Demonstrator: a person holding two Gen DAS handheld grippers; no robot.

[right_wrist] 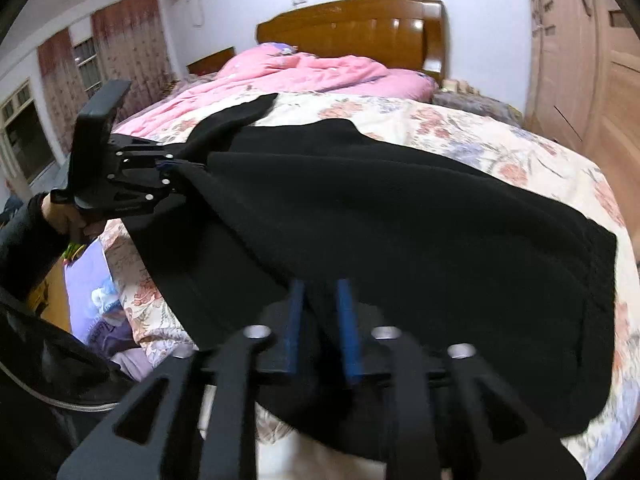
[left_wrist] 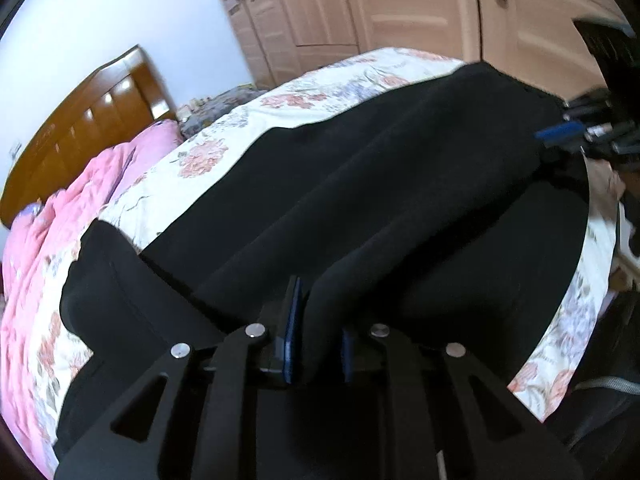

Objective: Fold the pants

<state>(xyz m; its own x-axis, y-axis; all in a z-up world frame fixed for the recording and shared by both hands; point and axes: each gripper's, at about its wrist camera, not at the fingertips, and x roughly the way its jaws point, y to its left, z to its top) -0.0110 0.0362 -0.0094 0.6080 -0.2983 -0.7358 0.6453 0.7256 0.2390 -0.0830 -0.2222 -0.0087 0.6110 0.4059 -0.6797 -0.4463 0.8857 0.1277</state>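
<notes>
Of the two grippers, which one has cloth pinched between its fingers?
The left gripper: its fingers clamp a fold of the black pants. The right gripper has a gap between its fingers.

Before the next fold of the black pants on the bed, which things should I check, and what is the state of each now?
1. Left tongs grip the black pants: ok, cloth pinched between the blue pads.
2. Right tongs grip: not ok, pads stand apart, cloth loose between them.
3. Pants folded over flat: not ok, ridges run along the top layer.
4. Pants fully on the floral bedspread: cannot tell, the near edge is hidden behind the tongs.
5. Pink quilt clear of the pants: ok, it lies near the headboard.
</notes>
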